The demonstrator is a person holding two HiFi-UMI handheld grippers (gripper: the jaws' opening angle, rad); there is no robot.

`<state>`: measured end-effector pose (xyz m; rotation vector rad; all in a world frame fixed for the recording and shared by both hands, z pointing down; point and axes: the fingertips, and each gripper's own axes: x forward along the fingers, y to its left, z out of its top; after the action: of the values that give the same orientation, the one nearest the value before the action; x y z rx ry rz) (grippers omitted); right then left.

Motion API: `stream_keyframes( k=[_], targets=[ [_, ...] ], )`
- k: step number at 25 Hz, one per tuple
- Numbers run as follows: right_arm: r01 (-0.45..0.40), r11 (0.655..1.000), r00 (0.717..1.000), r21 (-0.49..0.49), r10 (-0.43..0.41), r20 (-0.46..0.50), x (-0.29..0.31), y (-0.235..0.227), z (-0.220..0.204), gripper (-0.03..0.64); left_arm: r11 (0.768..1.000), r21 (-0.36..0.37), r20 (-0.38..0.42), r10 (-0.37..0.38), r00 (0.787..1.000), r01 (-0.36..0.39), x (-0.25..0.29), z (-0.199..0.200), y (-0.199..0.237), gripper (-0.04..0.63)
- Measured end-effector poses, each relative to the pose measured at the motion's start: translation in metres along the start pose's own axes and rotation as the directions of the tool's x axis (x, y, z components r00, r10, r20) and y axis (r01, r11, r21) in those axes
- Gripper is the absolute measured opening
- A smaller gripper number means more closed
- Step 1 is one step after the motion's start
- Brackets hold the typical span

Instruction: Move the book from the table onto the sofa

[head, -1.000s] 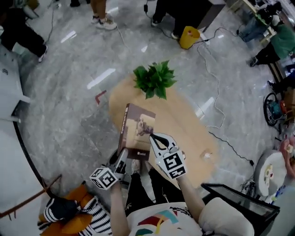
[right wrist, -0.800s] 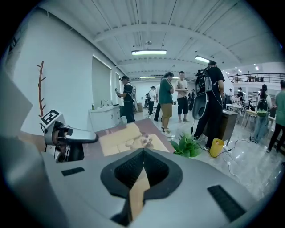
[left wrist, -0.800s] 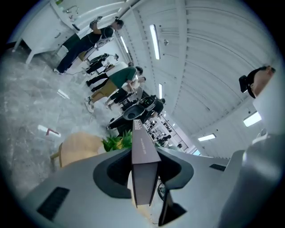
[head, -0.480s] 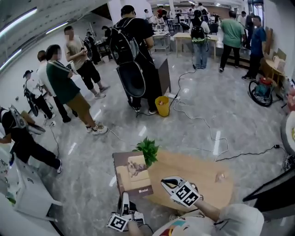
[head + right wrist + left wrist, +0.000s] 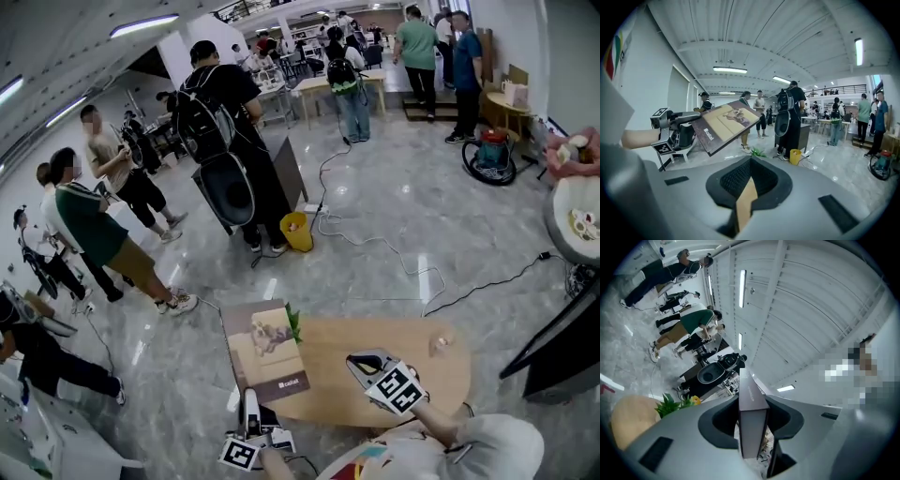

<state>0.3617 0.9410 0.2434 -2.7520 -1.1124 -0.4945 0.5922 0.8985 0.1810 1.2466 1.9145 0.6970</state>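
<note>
The book (image 5: 267, 352), brown with a tan picture cover, is held up off the oval wooden table (image 5: 375, 342) at its left end, cover facing me. My left gripper (image 5: 251, 403) is shut on its lower edge. In the left gripper view the book (image 5: 752, 420) stands edge-on, pinched between both pads. The right gripper view shows the tilted book (image 5: 724, 123) with the left gripper (image 5: 675, 126) below it. My right gripper (image 5: 358, 362) hovers over the table, apart from the book. Its jaws (image 5: 749, 183) are together but for a thin slit, holding nothing. No sofa is in view.
A green potted plant (image 5: 292, 323) sits on the table behind the book. A small pale object (image 5: 438, 345) lies at the table's far right. Several people (image 5: 230, 122) stand on the marble floor beyond. A yellow bin (image 5: 298, 232) and cables (image 5: 394, 253) are also there.
The book has risen off the table in the left gripper. The right gripper has left the book and moved right. The head view has swung up from the tabletop towards the room.
</note>
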Motion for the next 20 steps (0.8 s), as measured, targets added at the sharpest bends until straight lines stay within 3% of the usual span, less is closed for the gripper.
stream_keyframes(
  k=[5,10,14,17,20],
  targets=[
    [0.122,0.992,0.992,0.039,-0.121,-0.031,-0.042,-0.017,-0.017,0.012,0.995,-0.056,-0.112,-0.085,0.990,0.079,0.019,-0.046,-0.015,0.153],
    [0.225,0.971,0.974,0.076,-0.224,-0.011,-0.070,-0.026,-0.030,0.012,0.968,-0.114,-0.193,-0.243,0.951,0.225,0.044,-0.083,-0.035,0.153],
    [0.378,0.917,0.926,0.125,-0.374,-0.054,-0.124,-0.044,-0.050,0.012,0.919,-0.275,-0.286,-0.357,0.889,0.281,0.061,-0.150,-0.064,0.153],
    [0.446,0.883,0.894,0.147,-0.446,-0.041,-0.162,-0.055,-0.056,0.012,0.904,-0.242,-0.400,-0.423,0.813,0.352,0.073,-0.188,-0.098,0.153],
    [0.513,0.848,0.856,0.135,-0.516,-0.013,-0.216,-0.066,-0.065,0.012,0.877,-0.247,-0.438,-0.481,0.760,0.413,0.086,-0.224,-0.142,0.153]
  ],
)
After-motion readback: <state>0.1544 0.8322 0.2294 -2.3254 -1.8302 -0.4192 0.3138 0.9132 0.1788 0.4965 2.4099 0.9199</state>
